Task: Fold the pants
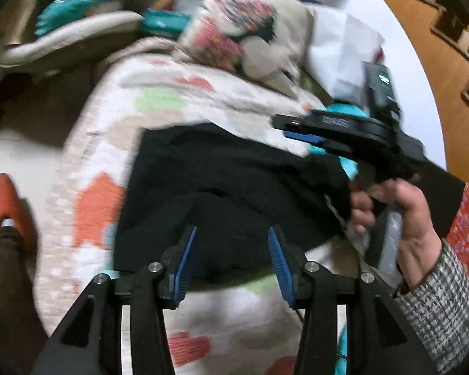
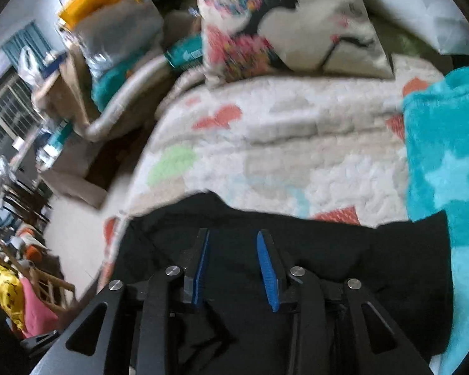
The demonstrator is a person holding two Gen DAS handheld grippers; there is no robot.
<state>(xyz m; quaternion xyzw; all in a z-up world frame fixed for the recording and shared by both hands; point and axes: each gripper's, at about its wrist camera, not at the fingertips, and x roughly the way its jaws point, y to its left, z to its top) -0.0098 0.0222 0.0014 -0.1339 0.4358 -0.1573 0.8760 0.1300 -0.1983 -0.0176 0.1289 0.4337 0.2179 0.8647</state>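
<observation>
Left gripper (image 1: 233, 251): jaws partly apart, blue pads (image 1: 184, 265) clear of the cloth, nothing gripped. It hangs over the near edge of the black pants (image 1: 222, 181).

Right gripper (image 2: 233, 257): jaws partly apart, nothing between them, above the same black fabric. In the left view this tool sits at 3 o'clock, held by a hand (image 1: 400, 215); its tips are blurred there.

The pants lie bunched on a patterned quilt (image 2: 297, 143). A teal blanket (image 2: 444, 156) lies at 3 o'clock, touching the pants. A printed pillow (image 2: 281, 25) lies at 12 o'clock. Motion blur obscures fold lines; the pants' near portion is cut off.
</observation>
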